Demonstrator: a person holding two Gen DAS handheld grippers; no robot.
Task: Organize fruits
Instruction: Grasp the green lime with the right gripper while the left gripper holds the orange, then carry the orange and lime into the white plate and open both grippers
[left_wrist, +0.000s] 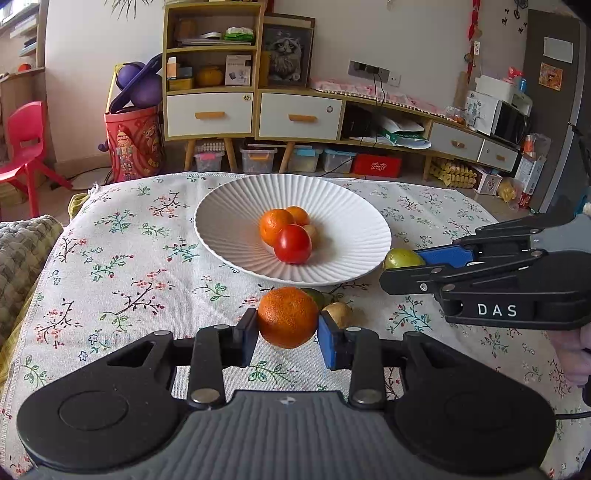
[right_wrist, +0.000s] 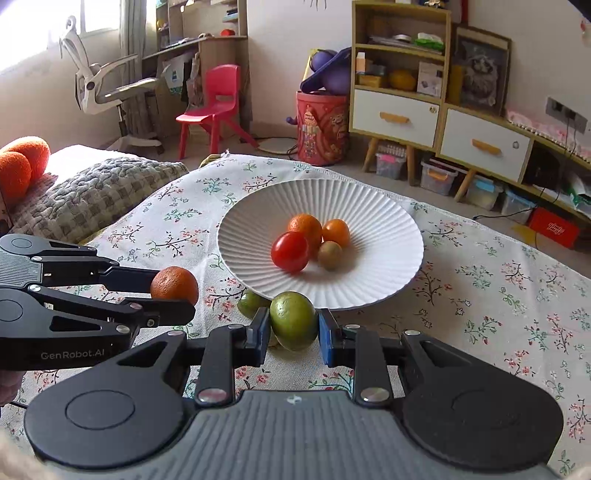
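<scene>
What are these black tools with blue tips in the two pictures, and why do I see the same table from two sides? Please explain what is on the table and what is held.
There is no robot here. A person holds one hand-held clamp in each hand, and each clamp carries a wide-angle camera that looks along its two fingers. So each picture is taken from one clamp and also shows the other from the side.

The left gripper is closed on an orange. The right gripper is closed on a green fruit.

On the flowered tablecloth stands a white ribbed plate. It holds a red tomato, two small oranges and one small brownish fruit. Another green fruit lies on the cloth beside the plate's near rim.
</scene>
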